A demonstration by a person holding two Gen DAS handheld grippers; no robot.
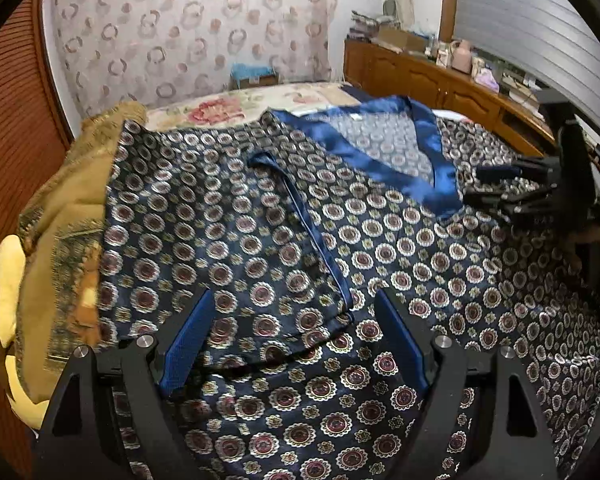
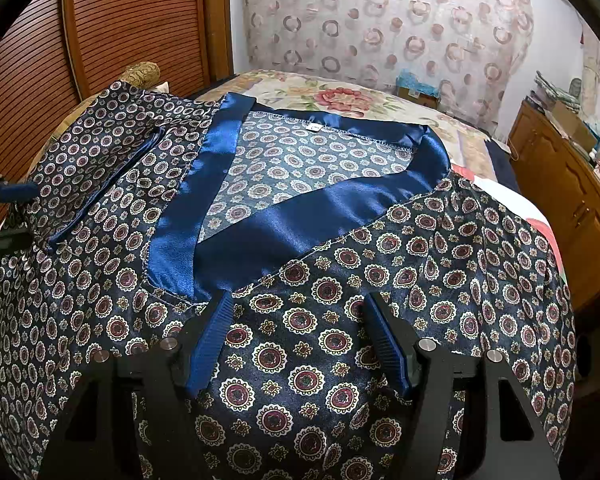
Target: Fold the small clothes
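**Slick fabric, open jaws: the fold could slide apart**

The patterned satin garment (image 2: 340, 360) lies spread front-up across the bed (image 2: 340, 96), its blue V-neck trim (image 2: 300, 220) toward the far side. One sleeve (image 1: 220, 240) is folded in over the body. The cloth looks slippery, so that sleeve could likely slide back out if the next pull drags the body beneath it.

The left gripper (image 1: 292, 344) is released, its jaws spread with nothing between them but cloth lying below; a shallow bite could catch only the top layer. The right gripper (image 2: 300, 340) also stands open over the chest, grasping nothing.

The left wrist view alone shows the brown cushion (image 1: 68, 220) crowding the garment's edge, and the right gripper from outside. The right wrist view alone shows the whole neckline and its small label (image 2: 314, 128).
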